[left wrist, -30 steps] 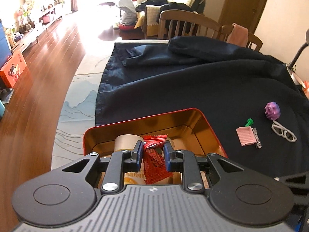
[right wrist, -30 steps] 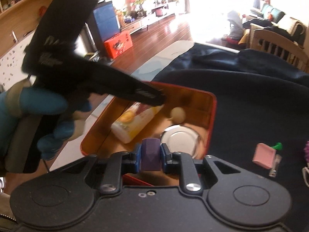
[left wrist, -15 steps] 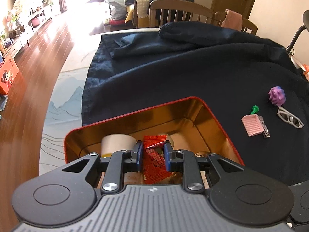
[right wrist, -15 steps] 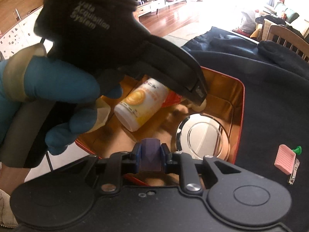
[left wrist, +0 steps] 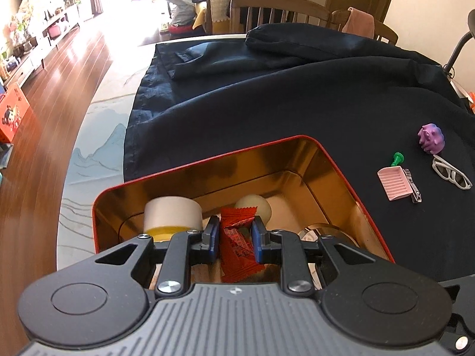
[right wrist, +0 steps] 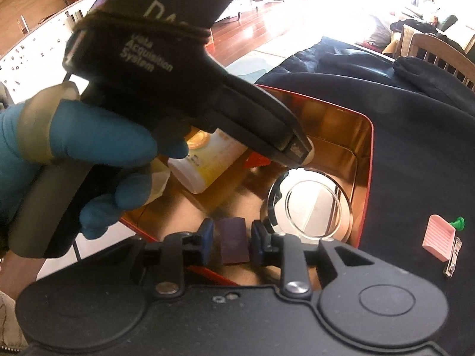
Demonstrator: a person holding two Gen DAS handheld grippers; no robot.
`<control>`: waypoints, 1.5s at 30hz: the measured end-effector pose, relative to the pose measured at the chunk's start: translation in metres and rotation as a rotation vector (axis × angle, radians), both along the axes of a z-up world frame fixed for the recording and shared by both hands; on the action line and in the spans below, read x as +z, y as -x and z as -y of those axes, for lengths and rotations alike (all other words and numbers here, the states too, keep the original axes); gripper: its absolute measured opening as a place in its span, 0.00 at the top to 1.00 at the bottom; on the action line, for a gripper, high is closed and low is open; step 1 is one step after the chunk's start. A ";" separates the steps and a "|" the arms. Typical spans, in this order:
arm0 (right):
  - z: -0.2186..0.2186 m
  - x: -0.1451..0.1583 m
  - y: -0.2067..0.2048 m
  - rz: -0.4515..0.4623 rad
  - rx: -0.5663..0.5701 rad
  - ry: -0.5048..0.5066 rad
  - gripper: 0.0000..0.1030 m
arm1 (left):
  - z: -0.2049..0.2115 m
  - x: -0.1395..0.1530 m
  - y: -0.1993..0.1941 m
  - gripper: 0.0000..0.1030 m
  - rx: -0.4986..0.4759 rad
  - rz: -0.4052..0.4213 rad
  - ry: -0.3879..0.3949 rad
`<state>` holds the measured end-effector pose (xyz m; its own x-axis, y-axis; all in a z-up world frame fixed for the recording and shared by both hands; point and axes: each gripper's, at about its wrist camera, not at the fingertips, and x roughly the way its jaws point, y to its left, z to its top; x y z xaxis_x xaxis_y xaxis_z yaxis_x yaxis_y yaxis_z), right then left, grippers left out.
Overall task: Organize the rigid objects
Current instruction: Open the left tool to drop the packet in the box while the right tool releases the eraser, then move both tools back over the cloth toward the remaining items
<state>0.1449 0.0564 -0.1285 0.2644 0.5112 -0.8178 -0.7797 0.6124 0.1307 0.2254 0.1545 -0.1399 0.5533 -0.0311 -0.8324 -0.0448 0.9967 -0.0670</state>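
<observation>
Over the red-rimmed gold tin (left wrist: 332, 160), the left gripper (left wrist: 234, 235) grasps a red foil sachet (left wrist: 237, 237), while the right gripper (right wrist: 231, 238), released, straddles a purple block (right wrist: 233, 241) at twelve o'clock.

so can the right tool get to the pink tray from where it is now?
Probably yes. The pink tray lies in the open on the dark cloth, outside the tin, nothing over it. But the right tool has a purple block between its pads to drop first.
</observation>
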 end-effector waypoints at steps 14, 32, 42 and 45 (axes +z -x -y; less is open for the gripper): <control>0.016 0.018 0.009 0.019 -0.026 -0.057 0.64 | 0.001 0.020 0.022 0.78 -0.022 0.061 0.023; 0.066 0.054 0.017 0.093 -0.105 -0.158 0.48 | 0.009 0.065 0.065 0.71 0.017 0.178 0.034; 0.123 0.069 0.010 0.131 -0.202 -0.201 0.34 | 0.036 0.083 0.081 0.39 0.021 0.238 0.032; 0.141 0.069 0.004 0.136 -0.233 -0.208 0.30 | 0.048 0.087 0.081 0.36 0.022 0.250 0.032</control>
